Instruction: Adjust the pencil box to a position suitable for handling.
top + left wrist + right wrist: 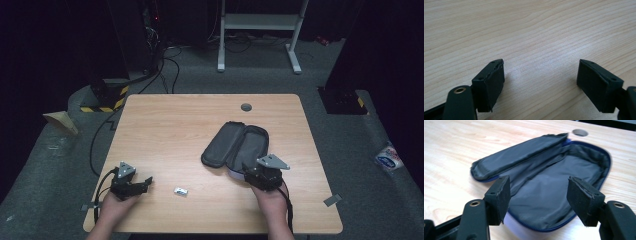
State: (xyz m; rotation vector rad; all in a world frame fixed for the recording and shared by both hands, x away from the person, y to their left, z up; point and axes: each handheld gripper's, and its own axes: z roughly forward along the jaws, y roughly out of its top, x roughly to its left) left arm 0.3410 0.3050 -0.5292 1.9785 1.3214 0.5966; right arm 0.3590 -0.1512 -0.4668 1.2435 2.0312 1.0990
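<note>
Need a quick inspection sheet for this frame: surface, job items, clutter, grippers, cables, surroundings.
Surface: light wood table, round grommet hole near the far edge.
Job's things: dark zip pouch lying open, lid folded to its left, nothing seen inside; small silver item on the table between the hands, too small to identify.
Clutter: nothing seen on the table.
Grippers: left hand-held gripper open over bare wood; right hand-held gripper open at the pouch's near edge, pads not pressing on it.
Cables: black cable trails from the left gripper; floor cables beyond the table.
Surroundings: grey carpet, white desk frame, hazard-striped base, packet on the floor at right.
</note>
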